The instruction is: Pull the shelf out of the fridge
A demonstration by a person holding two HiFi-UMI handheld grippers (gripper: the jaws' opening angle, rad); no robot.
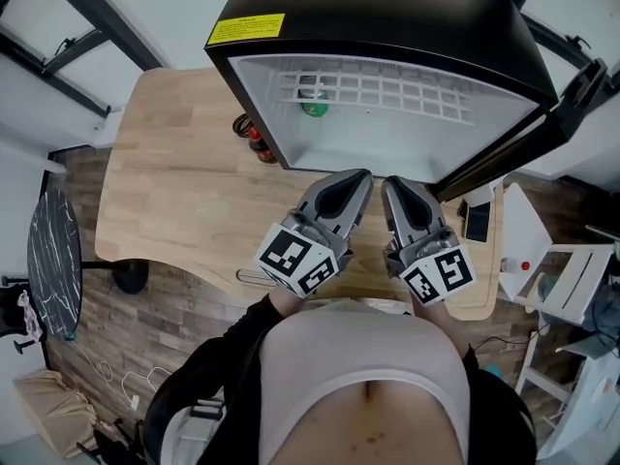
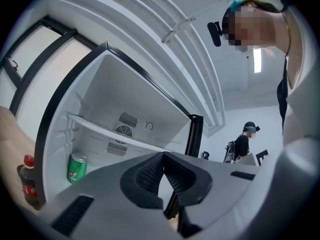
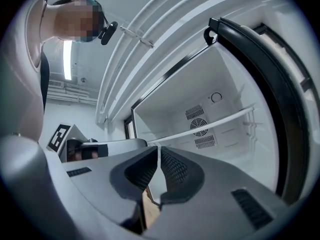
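A black mini fridge stands open on the wooden table, its door swung out to the right. Inside lies the white wire shelf, level in its slots, with a green can below it. My left gripper and right gripper hover side by side in front of the fridge's opening, both shut and holding nothing, apart from the shelf. The left gripper view shows the shelf's front edge and the can beyond the shut jaws. In the right gripper view the shelf lies ahead of the shut jaws.
A dark bottle with a red cap stands on the table against the fridge's left side. A phone lies near the table's right edge, with a white stool beyond. A round dark table is at the left. A person stands far off.
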